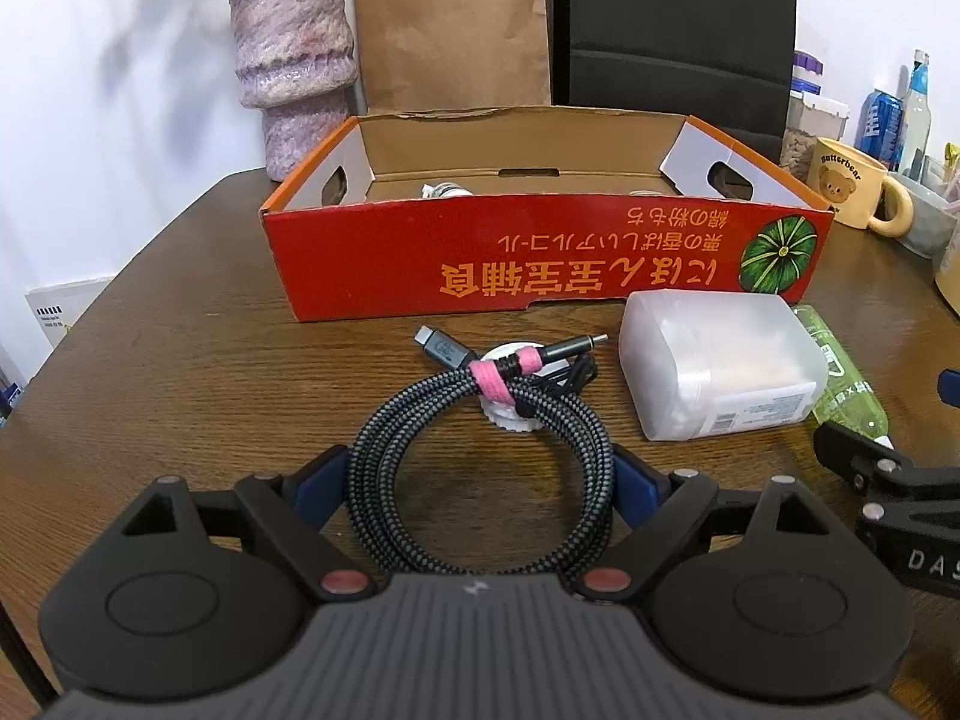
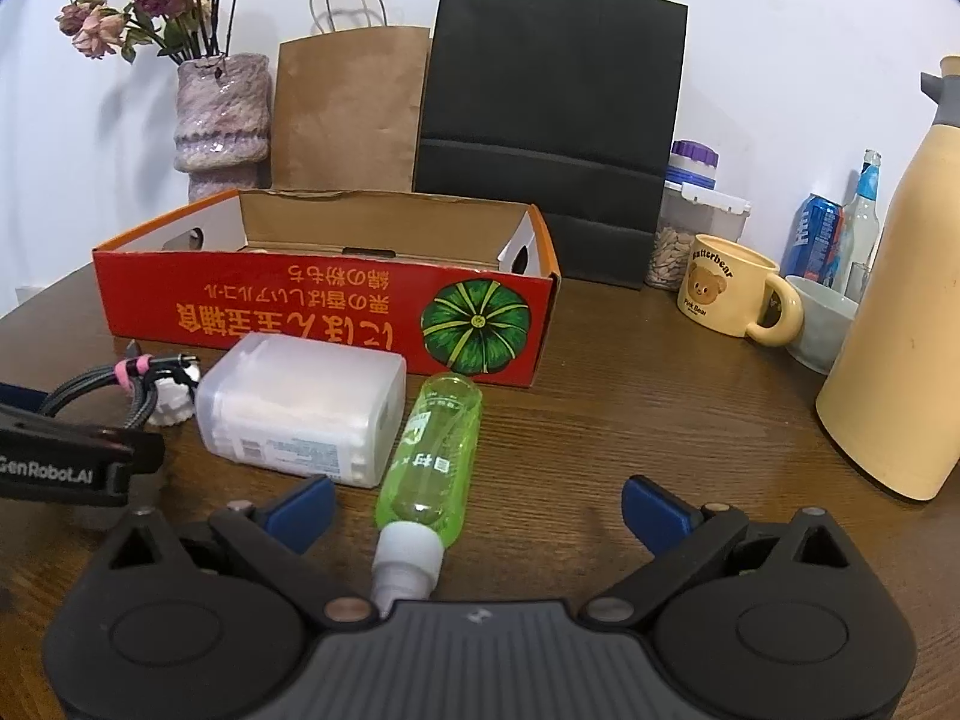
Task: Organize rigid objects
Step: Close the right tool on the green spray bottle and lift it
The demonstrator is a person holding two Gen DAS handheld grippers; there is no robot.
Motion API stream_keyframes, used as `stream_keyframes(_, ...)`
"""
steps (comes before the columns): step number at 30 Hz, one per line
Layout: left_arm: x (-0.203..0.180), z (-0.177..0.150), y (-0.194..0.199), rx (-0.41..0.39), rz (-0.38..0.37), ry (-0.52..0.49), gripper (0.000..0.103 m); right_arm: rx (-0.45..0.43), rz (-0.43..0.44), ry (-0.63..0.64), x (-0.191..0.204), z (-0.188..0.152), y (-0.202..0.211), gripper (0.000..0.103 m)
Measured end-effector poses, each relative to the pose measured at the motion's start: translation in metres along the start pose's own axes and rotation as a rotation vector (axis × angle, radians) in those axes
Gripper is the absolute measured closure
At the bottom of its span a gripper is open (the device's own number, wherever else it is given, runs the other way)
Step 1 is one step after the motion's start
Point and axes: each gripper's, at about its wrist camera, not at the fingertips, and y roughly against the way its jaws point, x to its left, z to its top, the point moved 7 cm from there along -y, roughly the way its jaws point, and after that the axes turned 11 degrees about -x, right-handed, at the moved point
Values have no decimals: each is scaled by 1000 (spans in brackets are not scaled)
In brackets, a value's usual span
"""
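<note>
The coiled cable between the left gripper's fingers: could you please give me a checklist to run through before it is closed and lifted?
1. Left gripper open around the coiled cable: ok.
2. Fingers touching the coil: cannot tell.
3. Pink tie holding the coil: ok.
4. White cap under the cable, free of it: cannot tell.
5. Red box open on top: ok.
6. Right gripper open, apart from the cable: ok.

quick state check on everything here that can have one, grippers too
left gripper: open, fingers either side of the cable coil
right gripper: open, bottle between its fingers
coiled cable: bundled with a pink tie
green bottle: lying on its side, capped
translucent container: closed
red box: open-topped
bear mug: upright
</note>
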Motion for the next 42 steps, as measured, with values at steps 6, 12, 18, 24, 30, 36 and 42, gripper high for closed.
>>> stream_keyframes(6,-1,-3,-4,13,-4,-12,12,10,8,-14,-2,-1,-4,11)
stream_keyframes(12,0,-4,-5,20,10,-16,0,22,17,-13,-1,-1,-8,20)
stream_keyframes(18,3,-4,-11,31,-2,13,0,38,28,-6,1,-1,-13,31)
stream_keyframes(24,5,-2,-10,15,-33,43,13,45,34,-4,2,-1,-18,34)
stream_keyframes(30,3,-1,-6,0,-32,36,14,48,44,-11,3,0,-22,41)
stream_keyframes(36,4,2,-2,-21,-26,35,14,47,70,-17,6,2,-24,66)
stream_keyframes(42,5,4,2,-41,-24,29,14,28,66,-28,5,3,-19,72)
